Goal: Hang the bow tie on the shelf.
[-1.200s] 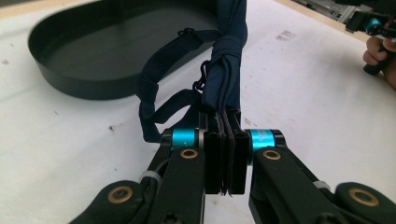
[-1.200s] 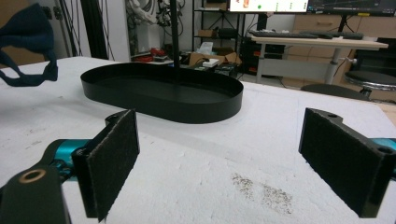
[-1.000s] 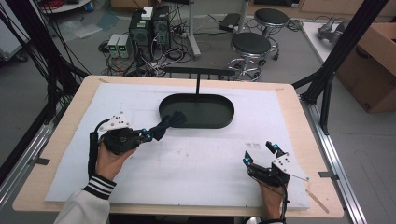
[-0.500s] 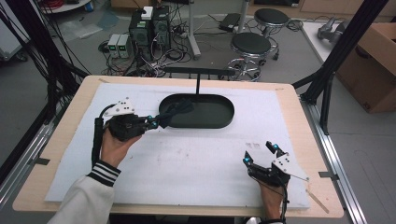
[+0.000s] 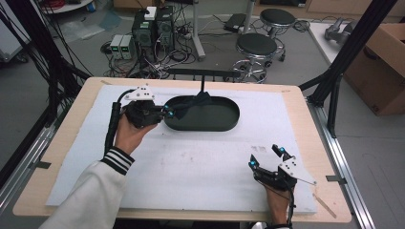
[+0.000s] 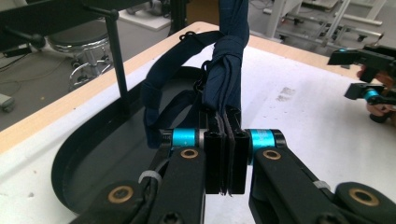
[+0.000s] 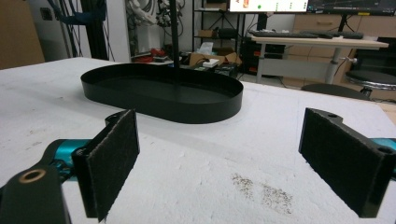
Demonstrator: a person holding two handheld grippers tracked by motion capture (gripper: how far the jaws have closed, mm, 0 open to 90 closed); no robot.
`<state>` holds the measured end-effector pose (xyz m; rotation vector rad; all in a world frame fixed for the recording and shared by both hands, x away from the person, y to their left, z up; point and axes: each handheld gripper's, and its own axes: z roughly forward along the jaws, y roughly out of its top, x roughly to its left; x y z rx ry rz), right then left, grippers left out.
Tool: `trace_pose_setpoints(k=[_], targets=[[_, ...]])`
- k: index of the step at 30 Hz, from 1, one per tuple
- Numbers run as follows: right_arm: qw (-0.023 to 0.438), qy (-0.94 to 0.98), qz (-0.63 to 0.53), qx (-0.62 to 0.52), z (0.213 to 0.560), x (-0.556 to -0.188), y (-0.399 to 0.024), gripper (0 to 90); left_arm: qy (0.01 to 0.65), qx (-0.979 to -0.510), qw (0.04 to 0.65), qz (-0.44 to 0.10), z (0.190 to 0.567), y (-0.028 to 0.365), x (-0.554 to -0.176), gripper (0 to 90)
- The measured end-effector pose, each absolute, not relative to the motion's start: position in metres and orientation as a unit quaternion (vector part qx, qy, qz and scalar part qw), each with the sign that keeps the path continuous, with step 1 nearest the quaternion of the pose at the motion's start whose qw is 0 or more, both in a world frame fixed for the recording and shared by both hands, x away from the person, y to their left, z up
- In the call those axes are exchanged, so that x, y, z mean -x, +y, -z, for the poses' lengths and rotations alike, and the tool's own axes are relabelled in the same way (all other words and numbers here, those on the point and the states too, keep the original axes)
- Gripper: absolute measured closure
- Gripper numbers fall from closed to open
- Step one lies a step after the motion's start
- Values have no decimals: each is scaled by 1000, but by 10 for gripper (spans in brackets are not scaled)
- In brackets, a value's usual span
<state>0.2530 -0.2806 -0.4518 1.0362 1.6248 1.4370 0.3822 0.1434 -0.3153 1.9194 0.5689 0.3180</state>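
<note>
Since the earlier frame the left gripper has advanced to the near-left rim of the tray, carrying the strap with it; the right gripper has not moved. One navy strap is clamped between the left fingers, draped over the single black oval tray. One upright black post stands at the tray's far rim. The right gripper rests on the white bench near right, fingers wide apart, holding nothing.
</note>
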Motion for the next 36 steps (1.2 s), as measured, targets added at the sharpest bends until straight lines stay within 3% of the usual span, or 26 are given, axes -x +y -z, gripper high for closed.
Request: trace_pose_setpoints(k=[12,36], targets=[[360,629,-559,-403,452,-253,-281,112,246,-804,523,-141,295,136,-405,881],[361,629,-560,-402,452,-253,-281,112,307,-771,538,-147,288,155,-435,881]])
